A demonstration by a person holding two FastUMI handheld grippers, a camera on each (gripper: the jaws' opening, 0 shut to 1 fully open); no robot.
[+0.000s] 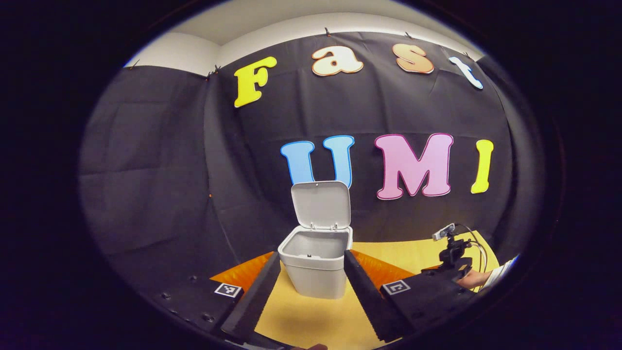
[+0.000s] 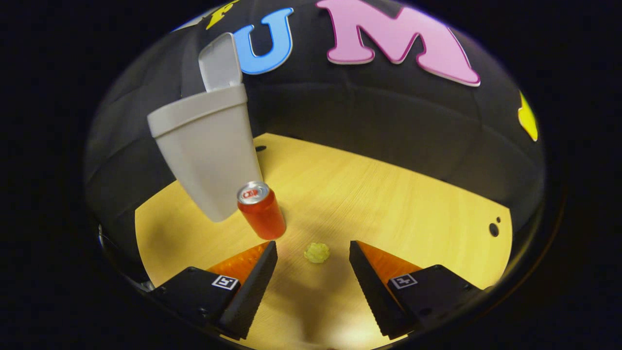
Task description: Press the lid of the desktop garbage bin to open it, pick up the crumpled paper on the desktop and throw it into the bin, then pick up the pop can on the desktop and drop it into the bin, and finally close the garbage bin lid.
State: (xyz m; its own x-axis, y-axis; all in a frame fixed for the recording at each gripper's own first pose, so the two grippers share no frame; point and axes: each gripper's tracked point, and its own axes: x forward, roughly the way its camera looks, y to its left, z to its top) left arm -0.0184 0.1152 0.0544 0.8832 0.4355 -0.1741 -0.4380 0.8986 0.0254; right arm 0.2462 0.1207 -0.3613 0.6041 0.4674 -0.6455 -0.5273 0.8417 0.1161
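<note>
Desktop (image 2: 388, 194): pale wood, running back to the black booth wall (image 2: 364, 112); a broad bare stretch is lying to the right of the bin in the right gripper view, with two small dark holes (image 2: 494, 228) sitting near the far right edge.

Garbage bin (image 1: 317, 265): grey, standing on the desktop with its lid (image 1: 320, 203) tipped up and back, the inside showing. In the left gripper view it is sitting straight ahead, between the lines of the two fingers and apart from them.

Pop can (image 2: 261, 210): red, standing upright just beside the bin's front wall (image 2: 209, 160), ahead of the right gripper's left finger.

Crumpled paper (image 2: 317, 253): small yellowish ball, lying on the wood near the can, level with the fingertips and between them, touching neither.

Left gripper (image 1: 313, 265): fingers spread wide, gripping nothing, pointing at the bin.

Right gripper (image 2: 313, 253): fingers spread wide around the paper, not pressing it, hanging above the desktop.

A hand (image 1: 474, 278) is holding a gripper at the right edge of the left gripper view.
</note>
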